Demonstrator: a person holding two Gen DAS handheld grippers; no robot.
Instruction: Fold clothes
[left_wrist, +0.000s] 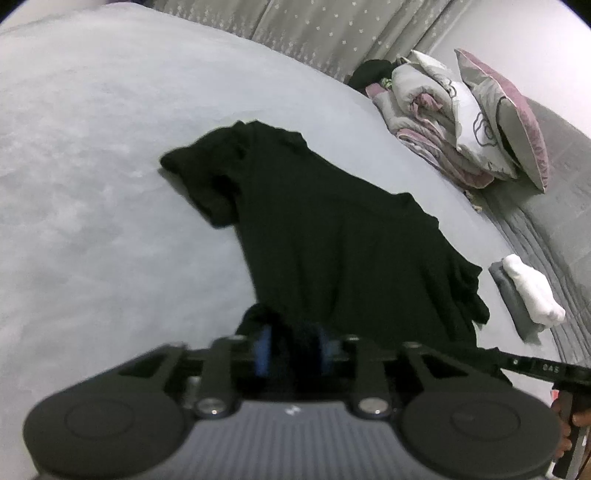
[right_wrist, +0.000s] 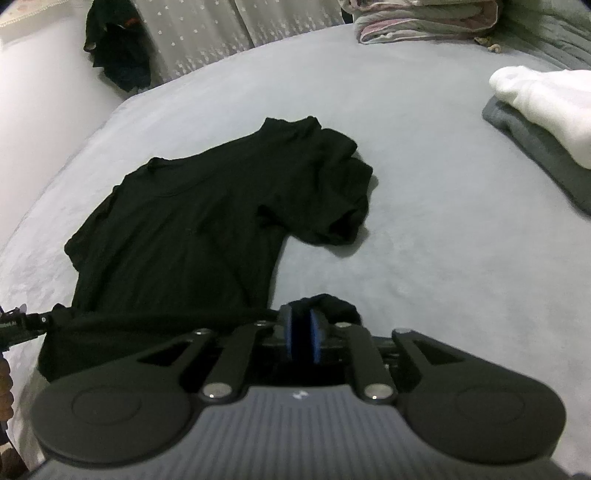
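Observation:
A black T-shirt (left_wrist: 332, 229) lies spread on the grey bed sheet (left_wrist: 92, 184), collar end far from me, one sleeve bunched. It also shows in the right wrist view (right_wrist: 192, 221). My left gripper (left_wrist: 293, 349) is shut on the shirt's hem at one bottom corner, black cloth pinched between its blue pads. My right gripper (right_wrist: 303, 334) is shut on the hem at the other bottom corner. The hem is stretched taut between the two grippers. The other gripper's tip shows at the right edge of the left wrist view and at the left edge of the right wrist view.
A folded white garment (right_wrist: 546, 103) lies on a folded grey one (right_wrist: 535, 147) to the right of the shirt. Folded blankets and pillows (left_wrist: 461, 118) are stacked at the bed's head. Dark clothes (right_wrist: 118, 51) hang by the curtain beyond the bed.

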